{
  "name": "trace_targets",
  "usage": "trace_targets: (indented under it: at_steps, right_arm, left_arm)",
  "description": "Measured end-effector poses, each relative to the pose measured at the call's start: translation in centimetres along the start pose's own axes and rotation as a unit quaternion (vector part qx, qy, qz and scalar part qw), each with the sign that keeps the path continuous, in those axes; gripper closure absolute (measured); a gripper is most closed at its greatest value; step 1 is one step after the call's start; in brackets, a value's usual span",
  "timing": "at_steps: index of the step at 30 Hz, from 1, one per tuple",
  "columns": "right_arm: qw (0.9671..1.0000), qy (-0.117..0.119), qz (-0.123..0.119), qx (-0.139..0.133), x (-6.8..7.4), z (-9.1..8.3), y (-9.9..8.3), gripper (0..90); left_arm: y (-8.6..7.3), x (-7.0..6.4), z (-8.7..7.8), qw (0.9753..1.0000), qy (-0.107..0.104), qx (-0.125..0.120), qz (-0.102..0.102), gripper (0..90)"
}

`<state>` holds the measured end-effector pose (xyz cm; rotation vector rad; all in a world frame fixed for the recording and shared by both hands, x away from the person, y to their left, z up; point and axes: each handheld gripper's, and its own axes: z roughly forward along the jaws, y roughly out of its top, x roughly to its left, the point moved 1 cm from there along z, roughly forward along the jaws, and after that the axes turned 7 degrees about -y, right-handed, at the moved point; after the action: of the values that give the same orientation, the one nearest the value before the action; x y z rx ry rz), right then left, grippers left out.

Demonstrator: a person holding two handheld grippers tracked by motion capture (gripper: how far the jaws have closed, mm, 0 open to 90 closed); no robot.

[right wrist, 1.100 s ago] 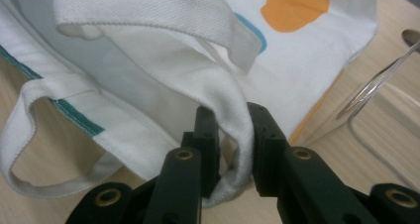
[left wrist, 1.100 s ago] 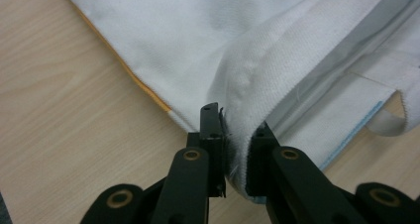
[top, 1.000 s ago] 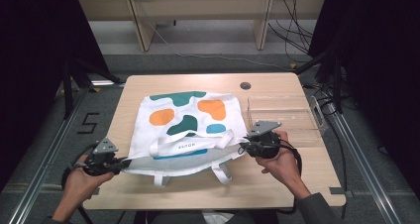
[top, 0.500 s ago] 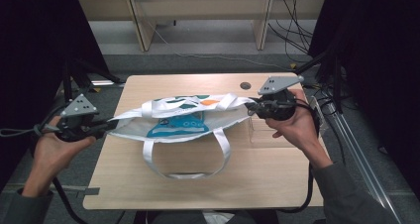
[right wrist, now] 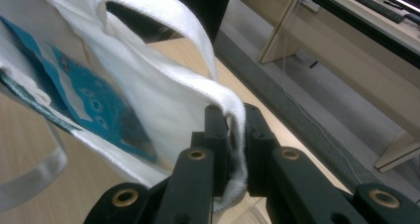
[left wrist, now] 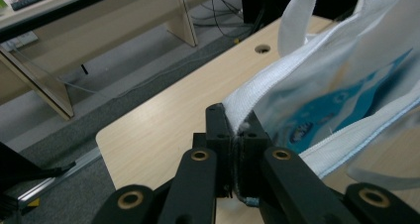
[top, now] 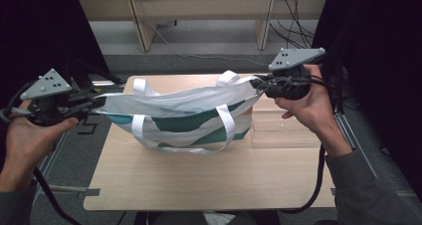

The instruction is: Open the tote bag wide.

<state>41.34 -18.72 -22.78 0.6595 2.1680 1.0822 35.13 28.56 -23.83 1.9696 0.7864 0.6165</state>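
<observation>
**Holding a tote bag stretched between two hands**

Holding up a white tote bag (top: 184, 116) with teal shapes, one end in each hand-held gripper. Stretched long from left to right, above the wooden counter (top: 209, 180), with the bottom of the bag resting low near the counter top. Pinched at the left end by the left hand-held gripper (top: 92, 105), jaws shut tight on the thick hem, seen close in the left gripper view (left wrist: 233, 135). Pinched at the right end by the right hand-held gripper (top: 259, 84), jaws shut on the folded hem, seen close in the right gripper view (right wrist: 233, 130).

Sitting right between the two grippers, so neither hand nearer than the other. Left end out past the left edge of the counter. Right end farther back and a little higher, so the top edge slants up toward the right. Two white straps (top: 229, 125) hanging loose, one looping down the front, one poking up near the right hand.

Left hand (top: 25, 140) low and out to the side, gripper pointing in toward the bag. Right hand (top: 308, 105) raised, gripper pointing left toward the bag. Probably next: laying the bag down flat, both hands moving together to keep the top edge tight.
</observation>
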Motion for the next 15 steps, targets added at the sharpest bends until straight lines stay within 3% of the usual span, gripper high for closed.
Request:
trace_targets:
  at_steps: [1, 2, 4, 6, 9, 12, 15]
  right_arm:
    - [1.0, -0.003, -0.004, -0.005, -0.2, 0.0, 0.1, 84.1]
    - [1.0, -0.003, -0.003, -0.007, -0.2, 0.0, 0.0, 84.1]
    - [1.0, -0.004, 0.004, -0.003, -0.4, 0.4, -0.4, 84.1]
    - [0.9999, -0.002, 0.01, 0.004, -0.4, 0.9, -1.0, 84.1]
    - [0.9997, 0.008, 0.01, 0.019, -0.1, 1.8, -2.3, 84.1]
    - [0.9991, 0.002, 0.021, 0.037, 0.1, 3.0, -3.8, 84.1]
    - [0.9985, 0.013, 0.023, 0.047, 0.0, 4.5, -5.1, 84.2]
  left_arm:
    - [0.2, 0.4, 0.0, 0.9996, 0.01, 0.004, 0.025, 86.8]
    - [0.1, 0.4, 0.4, 0.9999, 0.002, -0.001, 0.01, 86.8]
    - [0.0, 0.9, 1.0, 0.9998, 0.007, -0.005, 0.018, 86.6]
    - [-0.7, 0.8, 2.0, 0.9998, 0.005, 0.014, -0.008, 86.6]
    - [-1.8, 1.1, 3.3, 0.9992, -0.013, 0.031, -0.019, 86.5]
    - [-3.3, 1.5, 4.6, 0.9979, -0.014, 0.06, -0.017, 86.2]
    - [-4.8, 2.0, 5.8, 0.9962, -0.02, 0.075, -0.038, 86.2]
